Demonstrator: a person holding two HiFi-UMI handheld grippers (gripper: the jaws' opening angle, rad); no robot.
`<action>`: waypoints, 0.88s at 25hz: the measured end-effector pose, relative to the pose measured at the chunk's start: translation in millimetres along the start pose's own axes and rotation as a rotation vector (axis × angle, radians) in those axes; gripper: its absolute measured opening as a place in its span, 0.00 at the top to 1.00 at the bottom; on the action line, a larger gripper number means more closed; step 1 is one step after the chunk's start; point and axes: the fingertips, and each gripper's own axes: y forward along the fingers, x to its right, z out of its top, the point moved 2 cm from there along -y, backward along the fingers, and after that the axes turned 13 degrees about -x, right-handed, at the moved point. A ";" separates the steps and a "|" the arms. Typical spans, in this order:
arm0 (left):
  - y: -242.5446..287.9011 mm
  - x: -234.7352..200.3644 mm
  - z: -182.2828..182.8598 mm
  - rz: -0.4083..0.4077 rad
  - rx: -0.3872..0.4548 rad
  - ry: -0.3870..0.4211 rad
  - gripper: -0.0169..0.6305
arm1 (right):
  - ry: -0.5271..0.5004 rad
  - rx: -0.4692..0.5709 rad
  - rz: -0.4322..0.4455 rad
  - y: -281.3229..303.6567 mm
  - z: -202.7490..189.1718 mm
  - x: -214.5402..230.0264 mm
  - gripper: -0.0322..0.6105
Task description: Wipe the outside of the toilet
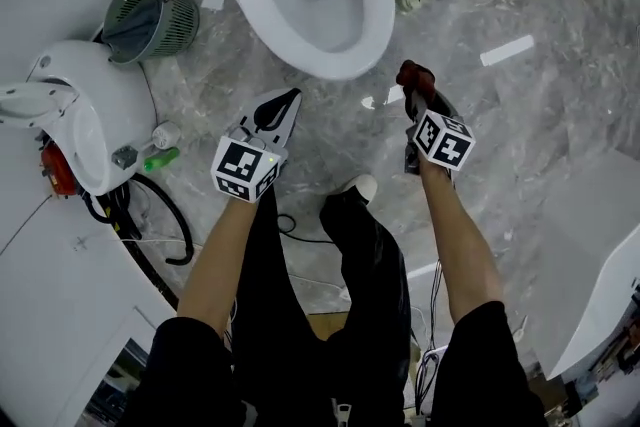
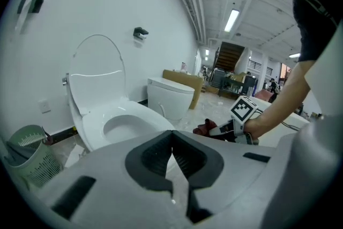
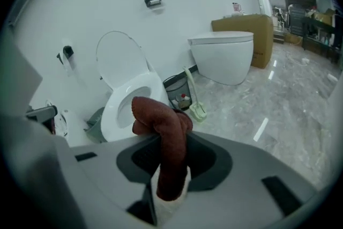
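step (judged): carry cloth to bowl's outer wall, press flat, stroke round below the rim | toilet (image 1: 372,20): upper centre of head view, white, glossy, lid (image 2: 99,61) raised | red cloth (image 1: 413,78): clamped in closed right tongs (image 3: 170,131), short of toilet | left tongs (image 1: 288,99): closed, empty

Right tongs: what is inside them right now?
A rolled dark red cloth, clamped between the right tongs, with its bunched end sticking out ahead. The cloth covers the pad faces that grip it.
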 end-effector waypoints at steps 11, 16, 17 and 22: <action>-76.2 70.4 187.8 0.094 0.124 -0.062 0.97 | -0.160 0.026 0.150 -220.8 105.9 -14.9 0.77; -75.2 85.2 250.5 0.106 0.164 -0.062 0.97 | -0.178 0.077 0.208 -261.6 170.0 -40.0 0.77; -70.2 87.1 261.5 0.111 0.170 -0.066 0.97 | -0.168 0.092 0.222 -266.3 187.1 -40.7 0.77; -40.2 84.1 302.7 0.178 0.177 -0.133 0.97 | -0.274 0.086 0.279 -276.6 272.4 -43.3 0.77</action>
